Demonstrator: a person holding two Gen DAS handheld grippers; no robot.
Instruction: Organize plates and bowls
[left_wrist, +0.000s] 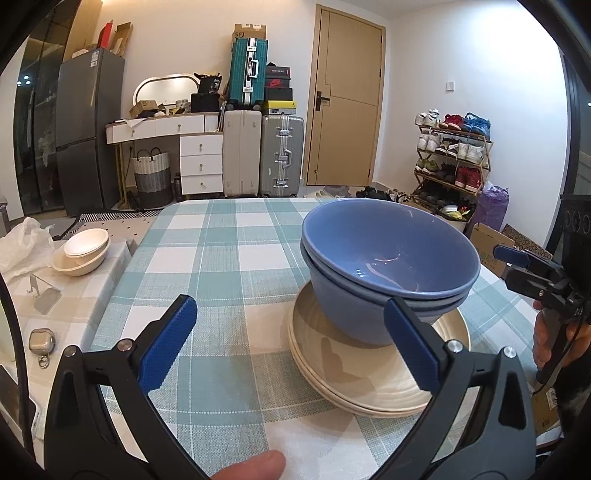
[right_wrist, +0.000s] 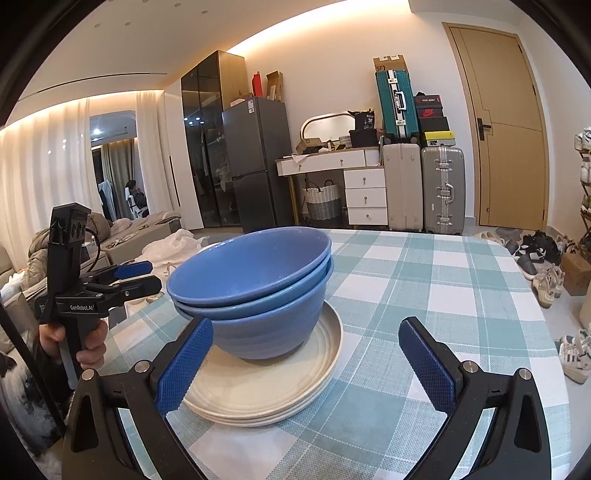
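Observation:
Three nested blue bowls (left_wrist: 388, 266) (right_wrist: 255, 280) rest on a stack of cream plates (left_wrist: 354, 384) (right_wrist: 266, 387) on the checked tablecloth. My left gripper (left_wrist: 291, 343) is open, with nothing between its fingers; the stack lies to its right, behind the right pad. My right gripper (right_wrist: 306, 362) is also open and holds nothing, and the stack sits just ahead of its left pad. Each gripper shows in the other's view, hand-held: the right one (left_wrist: 532, 273) at the far right edge, the left one (right_wrist: 122, 277) at the left.
The table (left_wrist: 221, 258) carries a green and white checked cloth. A side surface to the left holds two cream bowls (left_wrist: 83, 251), a white plastic bag (left_wrist: 26, 247), a metal stand (left_wrist: 46, 295) and an earbud case (left_wrist: 42, 341). Suitcases, drawers and a shoe rack (left_wrist: 452, 158) stand beyond.

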